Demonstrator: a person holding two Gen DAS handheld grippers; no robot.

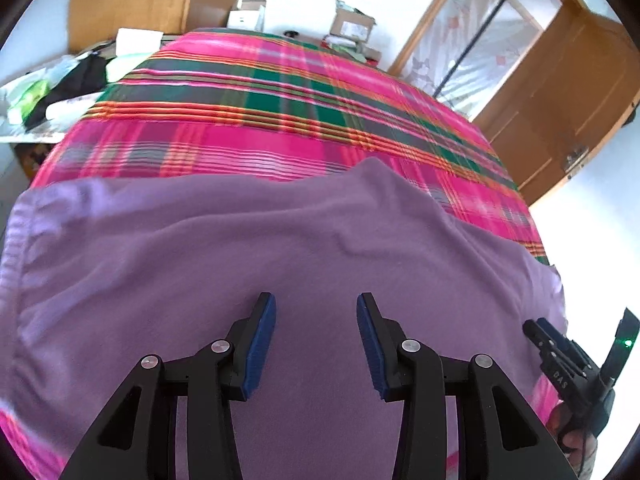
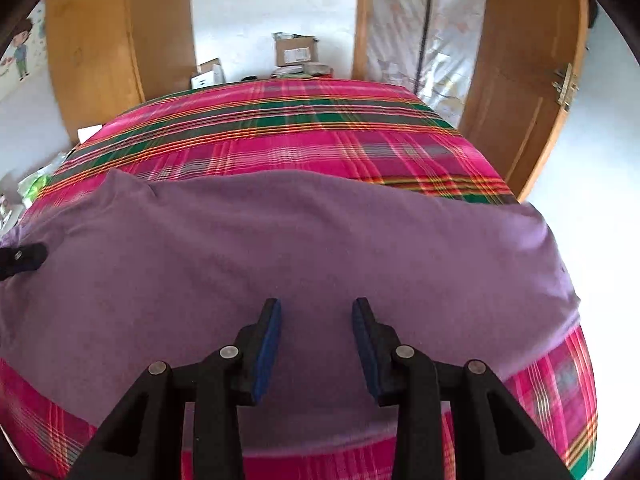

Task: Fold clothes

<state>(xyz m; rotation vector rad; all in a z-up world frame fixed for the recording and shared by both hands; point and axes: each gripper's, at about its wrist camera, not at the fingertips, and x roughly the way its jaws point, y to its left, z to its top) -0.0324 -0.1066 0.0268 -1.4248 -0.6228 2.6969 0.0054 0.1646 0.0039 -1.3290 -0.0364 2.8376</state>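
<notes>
A purple garment [image 1: 256,248] lies spread flat across the near part of a bed with a pink, green and orange plaid cover [image 1: 248,120]. My left gripper [image 1: 316,304] hovers over the garment's middle, open, with nothing between its blue pads. The right gripper [image 1: 538,330] shows side-on at the garment's right edge, held by a hand. In the right wrist view the same garment [image 2: 304,240] fills the centre, and my right gripper [image 2: 317,306] stands open above it, holding nothing. The left gripper's tip [image 2: 26,257] pokes in over the cloth at the far left.
Cardboard boxes [image 1: 352,26] stand beyond the bed's far end by a white wall. A pile of clothes and bags [image 1: 60,88] lies left of the bed. A wooden door [image 1: 560,112] and a glazed sliding door [image 2: 420,48] stand on the right, a wooden wardrobe [image 2: 100,52] at the back left.
</notes>
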